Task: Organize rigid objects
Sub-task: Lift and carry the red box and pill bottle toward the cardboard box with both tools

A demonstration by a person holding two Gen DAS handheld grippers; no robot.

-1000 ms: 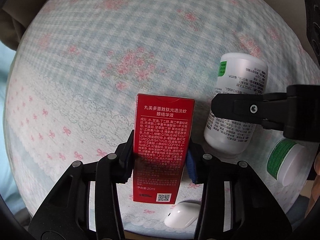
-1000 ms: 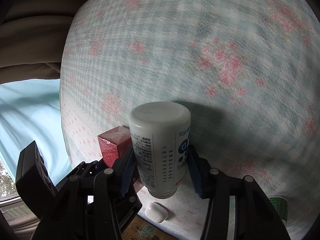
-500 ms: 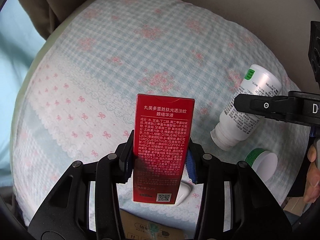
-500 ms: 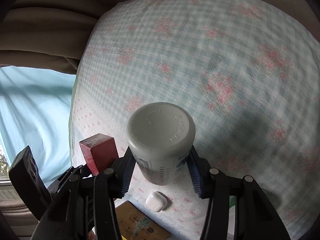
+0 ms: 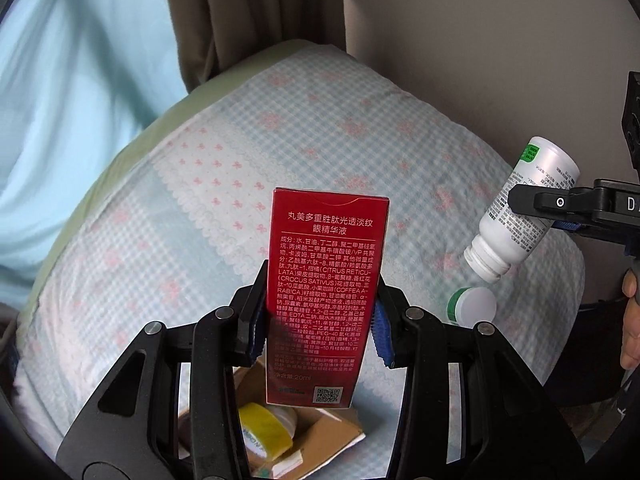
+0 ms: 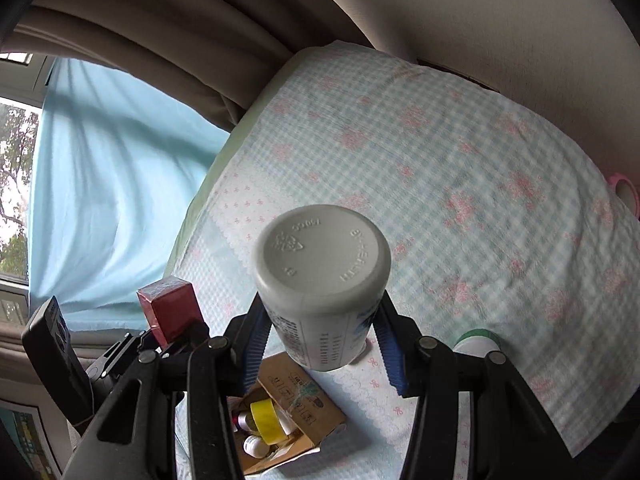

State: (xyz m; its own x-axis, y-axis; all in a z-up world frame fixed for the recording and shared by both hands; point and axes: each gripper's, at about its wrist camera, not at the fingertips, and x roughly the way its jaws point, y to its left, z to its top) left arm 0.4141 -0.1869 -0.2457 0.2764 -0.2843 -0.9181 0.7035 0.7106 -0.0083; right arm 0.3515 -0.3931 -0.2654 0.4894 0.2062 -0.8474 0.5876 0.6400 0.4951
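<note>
Left wrist view, from its left edge across: pale blue curtain [image 5: 80, 92], then the brown drape [image 5: 256, 12], then the checked bedspread [image 5: 320, 128] with pink flowers; in the middle the left gripper [image 5: 320, 320] has its blue pads pressed on both sides of the red carton [image 5: 326, 292], which stands upright between them, clear of the bed; under it an open cardboard box [image 5: 320, 436] with a yellow tape roll [image 5: 264, 432] inside; further right a small green-collared jar [image 5: 472, 306] lies on the cover; at the far right the right gripper [image 5: 560, 216] is clamped on the white bottle [image 5: 520, 216], tilted with its threaded neck down and no cap that I can see.

In the right wrist view the carton [image 6: 170, 306] shows at the left, the bottle [image 6: 324, 280] fills the centre, base toward the lens, pinched by the gripper [image 6: 320, 344]; the box [image 6: 296, 400] sits below it with small bottles inside; the jar [image 6: 476, 340] peeks out to the right.

Both pieces look bound for that box; my worry is the bottle, neck down and seemingly open, so anything inside could spill on the way; the two tongs are close together, so lowering both at once might knock them; the box mouth is narrow and half full, so the tall carton may catch on a flap and tip out onto the bed.
</note>
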